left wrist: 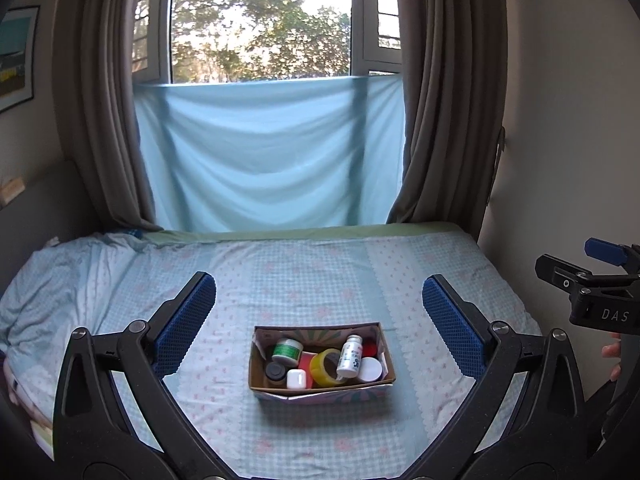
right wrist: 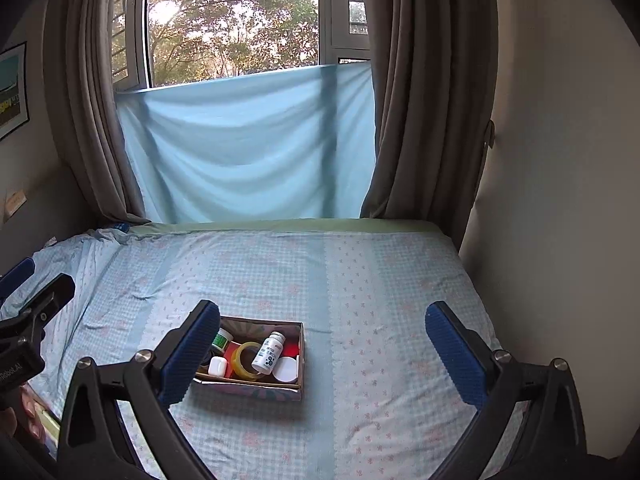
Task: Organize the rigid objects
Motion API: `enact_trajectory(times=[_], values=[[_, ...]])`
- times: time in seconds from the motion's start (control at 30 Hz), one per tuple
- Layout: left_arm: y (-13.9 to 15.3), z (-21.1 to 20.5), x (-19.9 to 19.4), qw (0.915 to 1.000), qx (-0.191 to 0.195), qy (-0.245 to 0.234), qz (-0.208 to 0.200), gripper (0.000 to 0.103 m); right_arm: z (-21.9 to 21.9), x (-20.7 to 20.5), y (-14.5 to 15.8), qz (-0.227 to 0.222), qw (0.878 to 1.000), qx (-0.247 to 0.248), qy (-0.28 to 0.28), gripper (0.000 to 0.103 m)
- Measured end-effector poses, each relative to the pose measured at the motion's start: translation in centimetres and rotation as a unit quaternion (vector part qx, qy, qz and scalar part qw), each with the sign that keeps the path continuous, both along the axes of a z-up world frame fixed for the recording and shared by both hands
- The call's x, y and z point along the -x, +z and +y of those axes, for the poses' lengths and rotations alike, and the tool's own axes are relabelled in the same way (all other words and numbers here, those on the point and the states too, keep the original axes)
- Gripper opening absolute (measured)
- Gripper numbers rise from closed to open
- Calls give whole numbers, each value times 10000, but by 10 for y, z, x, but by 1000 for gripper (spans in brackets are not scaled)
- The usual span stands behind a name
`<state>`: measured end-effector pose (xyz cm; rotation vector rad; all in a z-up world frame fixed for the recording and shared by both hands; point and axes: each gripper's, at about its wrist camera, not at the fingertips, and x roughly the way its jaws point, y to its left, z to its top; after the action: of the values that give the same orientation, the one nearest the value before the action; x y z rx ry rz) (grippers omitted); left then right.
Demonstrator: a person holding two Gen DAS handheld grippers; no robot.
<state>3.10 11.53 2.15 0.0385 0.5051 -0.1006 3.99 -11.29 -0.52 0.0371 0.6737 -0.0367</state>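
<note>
Both claws (left wrist: 319,320) (right wrist: 322,346) above box (left wrist: 320,394)

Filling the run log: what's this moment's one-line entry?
left gripper: open, empty | right gripper: open, empty | open cardboard box: on bed, holds white pill bottle, yellow tape roll

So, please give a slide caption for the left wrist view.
Open left gripper above a bed, facing a cardboard box filled with small containers.

One box (left wrist: 320,390) holds two white bottles, one tape roll (left wrist: 325,366), one earbud case (left wrist: 297,379), three jars.
</note>
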Motion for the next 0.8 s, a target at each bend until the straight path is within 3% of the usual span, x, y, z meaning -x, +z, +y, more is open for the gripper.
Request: enact_trajectory(times=[0.8], values=[[-4,3,-3,9998,166,-3,101,103,1,4,5,-128,9999,52,-53,102]])
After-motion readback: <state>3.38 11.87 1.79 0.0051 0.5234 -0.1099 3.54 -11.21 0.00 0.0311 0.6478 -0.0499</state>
